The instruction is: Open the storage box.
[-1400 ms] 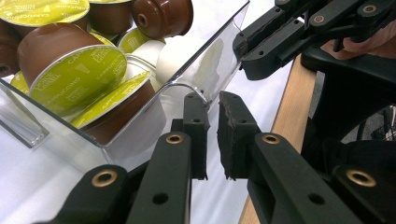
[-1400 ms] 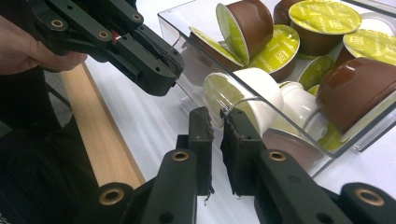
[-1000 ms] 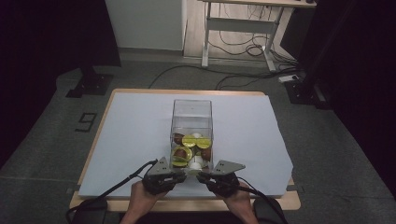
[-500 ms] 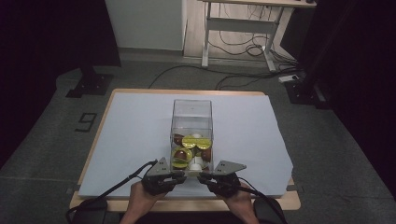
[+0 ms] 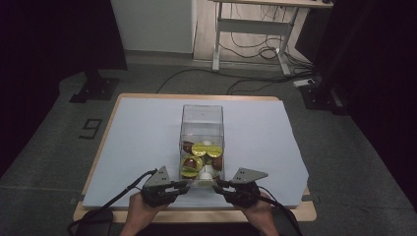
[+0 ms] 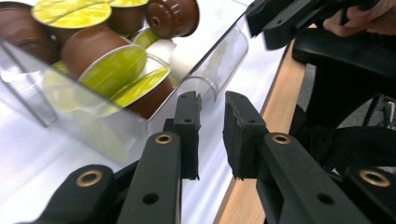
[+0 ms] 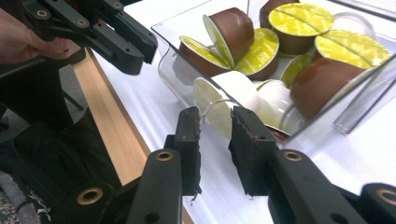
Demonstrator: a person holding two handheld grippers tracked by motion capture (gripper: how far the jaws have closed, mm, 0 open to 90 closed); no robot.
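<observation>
Sitting on the pale sheet (image 5: 147, 137) of the wooden table (image 5: 196, 215), near its near edge: a clear plastic box (image 5: 202, 118), holding brown coffee capsules (image 5: 200, 157) with yellow-green foil lids, plus a few white ones. Flanking the box's near end from the high view: the left gripper (image 5: 183, 185) and the right gripper (image 5: 219, 186), held in a person's hands coming in from the bottom, tips pointing inward toward the box's near corners.

Showing in the left gripper view (image 6: 211, 123) what the high view is hiding: jaws standing a narrow gap apart, nothing between them, one pad just beside the box's rounded near corner (image 6: 224, 56); whether touching, not clear. Lying close behind the clear wall: a tilted brown capsule (image 6: 109, 65). Appearing at the top right there: the other gripper (image 6: 289, 21).

Showing in the right gripper view (image 7: 215, 128): jaws likewise a narrow gap apart, empty, aimed at the box's near corner, with a white capsule (image 7: 233, 93) just behind the wall. Appearing at the top left: the other gripper (image 7: 116, 37), beside the table's wooden edge (image 7: 109, 130).

Differing from the earlier high views: little; box and capsules lying as before, hands staying near the same spots. Jaws of both grippers having just been opening slightly, gripping nothing.
</observation>
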